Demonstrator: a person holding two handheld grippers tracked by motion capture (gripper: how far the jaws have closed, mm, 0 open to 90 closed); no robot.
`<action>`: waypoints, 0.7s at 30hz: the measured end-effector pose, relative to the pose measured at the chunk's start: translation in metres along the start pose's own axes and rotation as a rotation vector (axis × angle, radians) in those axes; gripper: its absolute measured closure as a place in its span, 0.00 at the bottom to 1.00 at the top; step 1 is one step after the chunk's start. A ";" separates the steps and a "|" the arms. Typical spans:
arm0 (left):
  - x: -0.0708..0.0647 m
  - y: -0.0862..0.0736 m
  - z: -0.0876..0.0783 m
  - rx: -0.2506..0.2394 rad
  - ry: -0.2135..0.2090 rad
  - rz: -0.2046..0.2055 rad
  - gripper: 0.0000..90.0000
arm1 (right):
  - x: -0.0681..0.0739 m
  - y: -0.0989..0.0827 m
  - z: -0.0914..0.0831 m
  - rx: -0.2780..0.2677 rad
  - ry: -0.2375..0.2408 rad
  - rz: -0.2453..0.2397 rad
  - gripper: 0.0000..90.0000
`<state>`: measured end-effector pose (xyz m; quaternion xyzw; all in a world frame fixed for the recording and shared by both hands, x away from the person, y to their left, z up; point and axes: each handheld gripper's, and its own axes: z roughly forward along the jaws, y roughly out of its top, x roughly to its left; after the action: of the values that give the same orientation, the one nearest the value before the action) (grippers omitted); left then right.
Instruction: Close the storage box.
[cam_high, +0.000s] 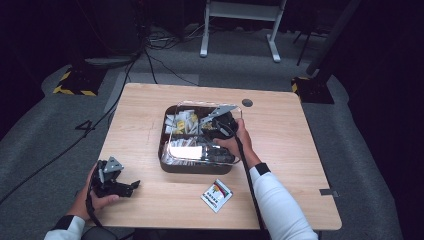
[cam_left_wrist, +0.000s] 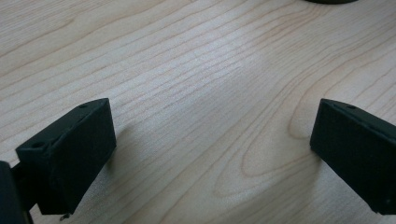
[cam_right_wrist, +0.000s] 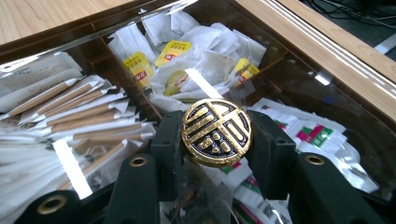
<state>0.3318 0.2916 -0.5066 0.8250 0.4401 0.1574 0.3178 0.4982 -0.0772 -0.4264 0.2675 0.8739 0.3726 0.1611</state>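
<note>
Your right gripper (cam_right_wrist: 217, 140) has its jaws clamped on the round gold-and-black knob (cam_right_wrist: 217, 132) of the clear lid (cam_high: 202, 131). One black jaw presses on each side of the knob, and the knob sits exactly between them, a little above the tips. In the high view your right gripper (cam_high: 218, 126) is over the dark box (cam_high: 196, 167) in the middle of the tabletop (cam_high: 140, 115), and your right hand (cam_high: 235, 142) holds it from the near side.

Under the lid, beyond the jaws, you see white tea bags (cam_right_wrist: 201, 56) with yellow tags in the far compartment. To the left of the jaws lie long paper sticks (cam_right_wrist: 74, 112) in white wrappers, in their own compartment. To the right of the jaws and below them are flat packets (cam_right_wrist: 313, 135) with green and pink print. Dark walls divide these compartments.

Your left gripper (cam_left_wrist: 212, 154) has its jaws wide apart, and between them is only bare wood. Both jaws are low over the tabletop, I cannot tell if they touch it. In the high view your left gripper (cam_high: 114, 182) is near the front left corner, well apart from the box, and your left hand (cam_high: 92, 197) holds it from behind.

One small packet (cam_high: 217, 195) lies alone on the tabletop, near the front side of the box and between your two arms.
</note>
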 end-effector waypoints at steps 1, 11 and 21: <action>0.000 0.000 0.000 0.000 0.000 0.000 0.00 | 0.000 0.001 0.002 0.006 0.001 -0.002 0.65; 0.000 0.000 0.000 -0.001 -0.001 0.000 0.01 | 0.006 0.009 0.019 0.014 0.025 0.000 0.65; 0.000 0.000 0.000 -0.001 -0.001 0.000 0.00 | 0.015 0.010 0.019 0.013 0.040 -0.009 0.65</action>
<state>0.3319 0.2917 -0.5067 0.8250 0.4398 0.1570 0.3183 0.4993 -0.0516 -0.4330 0.2573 0.8805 0.3715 0.1435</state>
